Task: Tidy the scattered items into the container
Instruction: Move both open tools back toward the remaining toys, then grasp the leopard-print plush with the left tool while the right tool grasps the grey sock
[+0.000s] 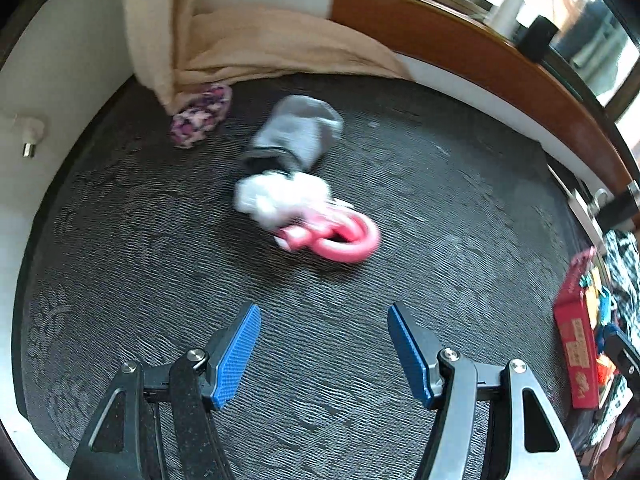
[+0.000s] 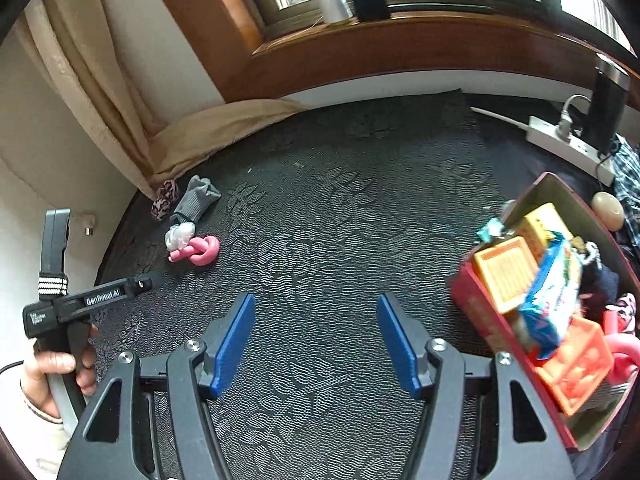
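On the dark patterned mat lie a pink knotted toy (image 1: pixel 344 236), a white fluffy item (image 1: pixel 280 198), a grey sock (image 1: pixel 298 132) and a pink-purple patterned sock (image 1: pixel 200 116) by the curtain. They also show far left in the right wrist view: toy (image 2: pixel 202 251), white item (image 2: pixel 179 237), grey sock (image 2: pixel 196 198), patterned sock (image 2: pixel 163 200). My left gripper (image 1: pixel 324 344) is open, empty, short of the toy. My right gripper (image 2: pixel 316 340) is open and empty, left of the red container (image 2: pixel 480 312), which holds several boxes and packets. The container's edge shows in the left view (image 1: pixel 576 344).
A beige curtain (image 2: pixel 188 136) pools on the mat at the back left. A white power strip (image 2: pixel 568 142) with cable and a dark cylinder (image 2: pixel 608 100) stand at the back right. A wooden window sill (image 2: pixel 400 44) runs along the back. A wall plug (image 1: pixel 30 136) is at left.
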A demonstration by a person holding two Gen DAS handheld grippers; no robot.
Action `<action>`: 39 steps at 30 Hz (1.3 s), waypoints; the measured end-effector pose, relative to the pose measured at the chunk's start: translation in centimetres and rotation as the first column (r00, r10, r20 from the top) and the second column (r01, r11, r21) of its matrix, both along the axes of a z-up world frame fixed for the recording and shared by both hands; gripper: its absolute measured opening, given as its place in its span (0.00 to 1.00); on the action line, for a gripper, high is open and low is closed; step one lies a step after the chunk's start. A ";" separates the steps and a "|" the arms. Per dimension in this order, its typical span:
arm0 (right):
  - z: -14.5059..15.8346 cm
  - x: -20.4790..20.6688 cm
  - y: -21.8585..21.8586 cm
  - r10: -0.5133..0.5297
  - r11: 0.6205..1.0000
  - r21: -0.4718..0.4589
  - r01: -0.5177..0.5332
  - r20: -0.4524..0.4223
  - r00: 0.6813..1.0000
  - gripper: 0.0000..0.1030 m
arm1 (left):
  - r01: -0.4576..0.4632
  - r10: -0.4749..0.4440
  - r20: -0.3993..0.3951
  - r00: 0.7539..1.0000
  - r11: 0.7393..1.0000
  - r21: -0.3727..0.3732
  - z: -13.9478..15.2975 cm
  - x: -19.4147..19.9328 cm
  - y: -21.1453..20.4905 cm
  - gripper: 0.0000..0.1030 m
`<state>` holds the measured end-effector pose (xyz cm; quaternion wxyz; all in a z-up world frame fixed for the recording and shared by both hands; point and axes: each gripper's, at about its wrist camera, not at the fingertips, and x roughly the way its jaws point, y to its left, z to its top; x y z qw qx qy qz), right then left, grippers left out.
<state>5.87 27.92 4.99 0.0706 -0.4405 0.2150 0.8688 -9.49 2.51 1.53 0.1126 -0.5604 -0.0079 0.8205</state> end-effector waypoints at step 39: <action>-5.0 -16.8 -8.3 0.102 0.995 -0.020 -0.101 0.117 0.988 0.69 | 0.076 -0.087 -0.086 0.992 0.990 -0.122 -4.4 -19.1 -6.9 0.66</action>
